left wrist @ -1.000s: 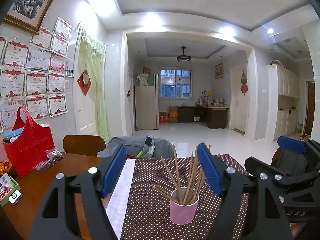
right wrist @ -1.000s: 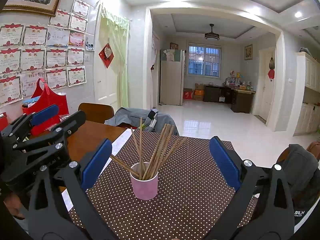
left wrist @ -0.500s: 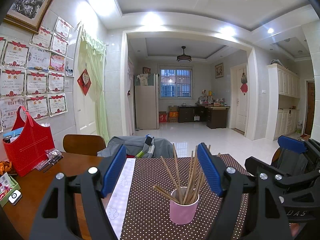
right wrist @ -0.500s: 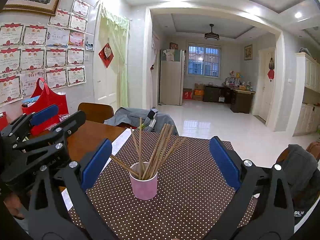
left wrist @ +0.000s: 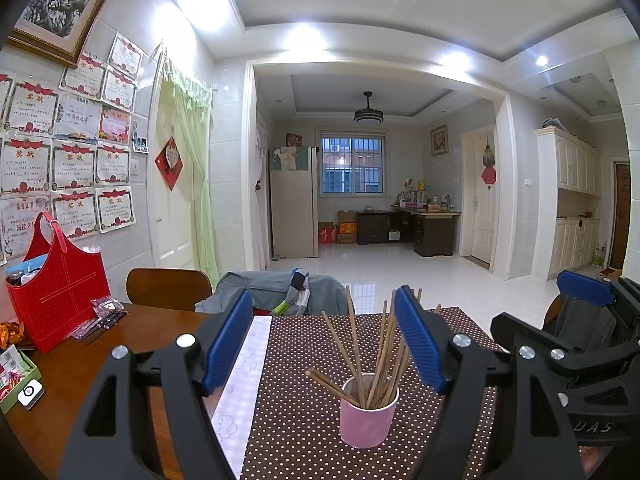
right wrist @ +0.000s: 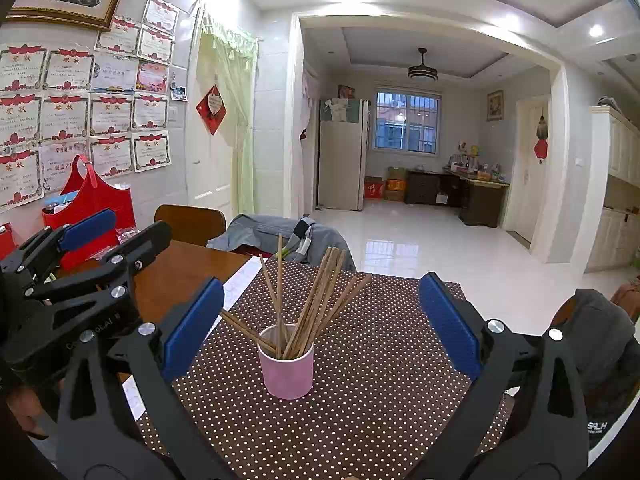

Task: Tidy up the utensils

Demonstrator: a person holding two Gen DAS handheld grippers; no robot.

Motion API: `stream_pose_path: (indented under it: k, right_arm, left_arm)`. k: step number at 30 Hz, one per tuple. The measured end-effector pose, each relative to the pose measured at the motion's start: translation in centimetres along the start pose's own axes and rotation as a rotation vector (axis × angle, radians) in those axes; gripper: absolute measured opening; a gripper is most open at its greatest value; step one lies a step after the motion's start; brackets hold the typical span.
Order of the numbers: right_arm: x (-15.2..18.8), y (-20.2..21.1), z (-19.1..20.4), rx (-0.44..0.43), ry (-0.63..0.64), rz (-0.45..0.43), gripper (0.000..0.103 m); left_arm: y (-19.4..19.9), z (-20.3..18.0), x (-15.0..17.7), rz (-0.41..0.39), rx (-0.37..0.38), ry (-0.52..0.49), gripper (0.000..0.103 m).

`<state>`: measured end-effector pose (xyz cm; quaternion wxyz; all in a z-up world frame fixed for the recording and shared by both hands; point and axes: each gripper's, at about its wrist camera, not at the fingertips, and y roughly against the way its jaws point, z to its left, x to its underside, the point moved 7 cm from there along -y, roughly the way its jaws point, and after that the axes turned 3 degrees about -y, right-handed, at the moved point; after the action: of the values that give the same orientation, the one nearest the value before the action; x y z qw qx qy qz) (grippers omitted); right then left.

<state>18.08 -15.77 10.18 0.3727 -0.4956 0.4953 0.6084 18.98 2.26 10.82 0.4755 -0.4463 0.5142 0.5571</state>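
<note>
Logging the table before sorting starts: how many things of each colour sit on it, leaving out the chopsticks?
Pink: 1, the pink paper cup holding wooden chopsticks.
Red: 1, the red felt handled bag.
Brown: 1, the brown white-dotted placemat.
Green: 1, the green box at the table's edge.
Total: 4.

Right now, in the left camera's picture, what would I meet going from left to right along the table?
Red bag → left tongs' left blue pad → pink cup of chopsticks → the other tongs at the right edge.
</note>
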Motion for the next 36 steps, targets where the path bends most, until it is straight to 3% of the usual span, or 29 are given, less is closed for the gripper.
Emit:
stream_pose_path:
  k: [36]
  right_arm:
    - [0.11, -0.11, -0.18, 0.003, 0.002, 0.003, 0.096]
  left_arm:
    - [0.02, 0.26, 0.27, 0.006, 0.0, 0.001, 0.072]
